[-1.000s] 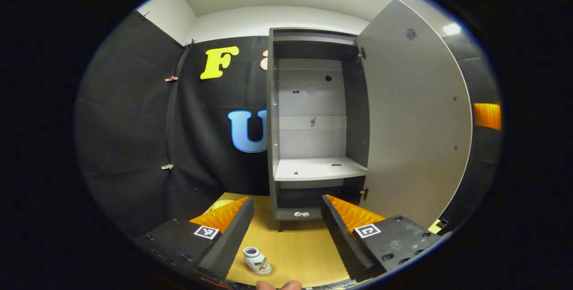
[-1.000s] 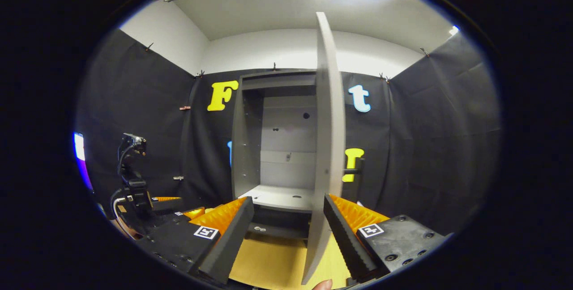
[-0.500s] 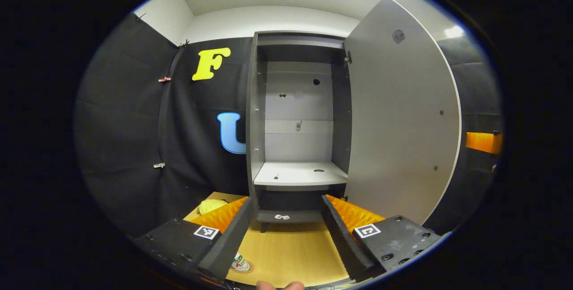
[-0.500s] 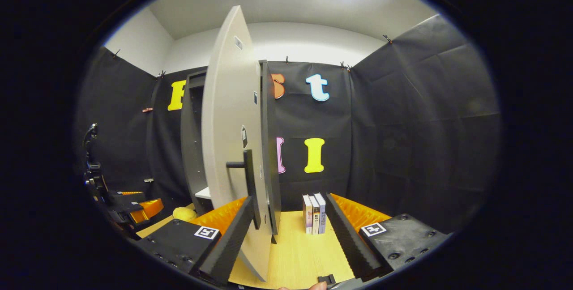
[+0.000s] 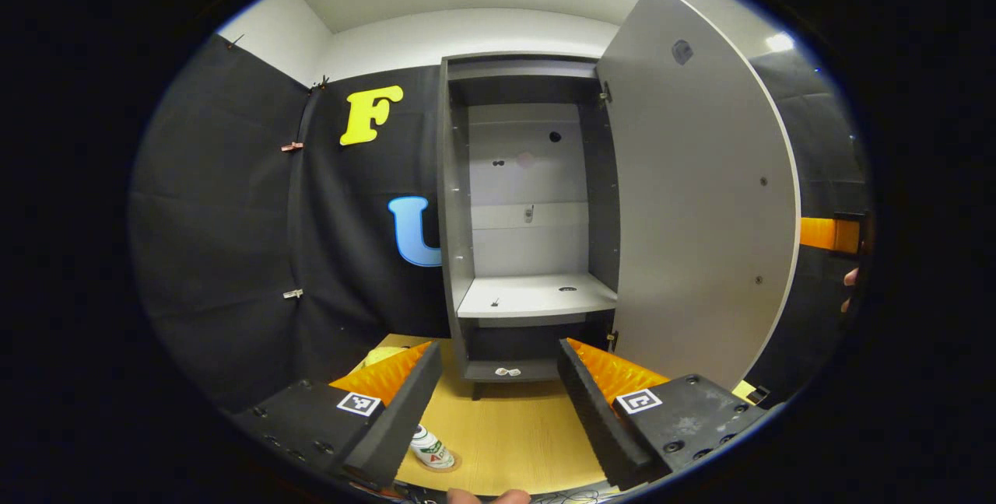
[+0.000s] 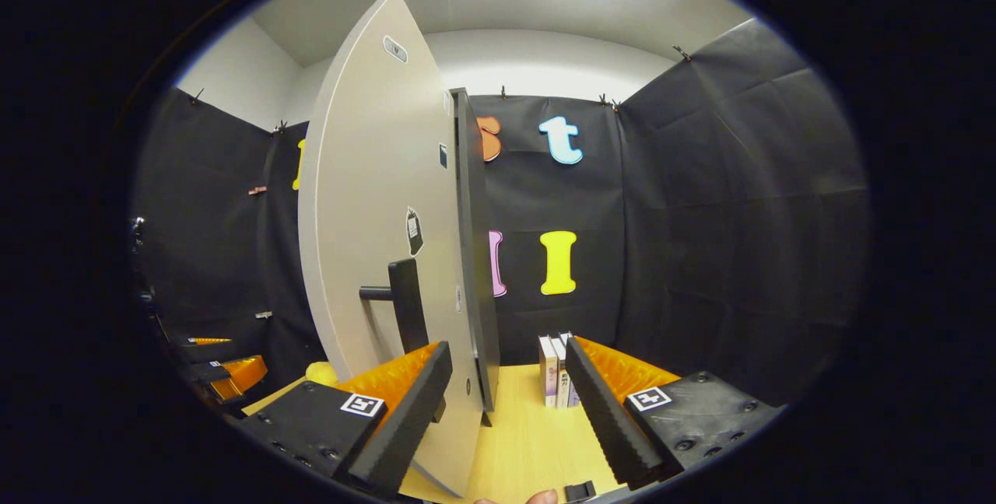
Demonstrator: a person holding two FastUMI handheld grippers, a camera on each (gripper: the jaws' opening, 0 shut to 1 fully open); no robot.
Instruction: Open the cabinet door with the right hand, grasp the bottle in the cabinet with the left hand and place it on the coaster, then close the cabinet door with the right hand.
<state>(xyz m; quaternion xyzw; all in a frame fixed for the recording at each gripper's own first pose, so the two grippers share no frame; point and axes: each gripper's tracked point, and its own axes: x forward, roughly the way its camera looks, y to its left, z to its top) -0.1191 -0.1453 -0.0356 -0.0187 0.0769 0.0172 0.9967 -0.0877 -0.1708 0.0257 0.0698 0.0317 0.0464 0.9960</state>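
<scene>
The grey cabinet (image 5: 529, 201) stands open, its shelves bare. Its door (image 5: 700, 201) is swung out to the right. A white bottle (image 5: 432, 448) with a green and red label stands on a round coaster (image 5: 450, 463) on the wooden table, half hidden behind my left finger. My left gripper (image 5: 494, 411) is open, above and behind the bottle. In the right gripper view I face the door's outer side (image 6: 366, 216) and its dark handle (image 6: 406, 303). My right gripper (image 6: 506, 411) is open, its left finger just below the handle, holding nothing.
Several books (image 6: 554, 370) stand upright on the table right of the cabinet. A yellow object (image 6: 320, 372) lies by the cabinet's left foot. The other gripper (image 6: 226, 376) shows at the far left. Black cloth walls close in the wooden table (image 5: 506, 434).
My right gripper has swung from the door's edge round to its outer face and drawn closer to the handle. The left view shifted slightly; the bottle stays on the coaster.
</scene>
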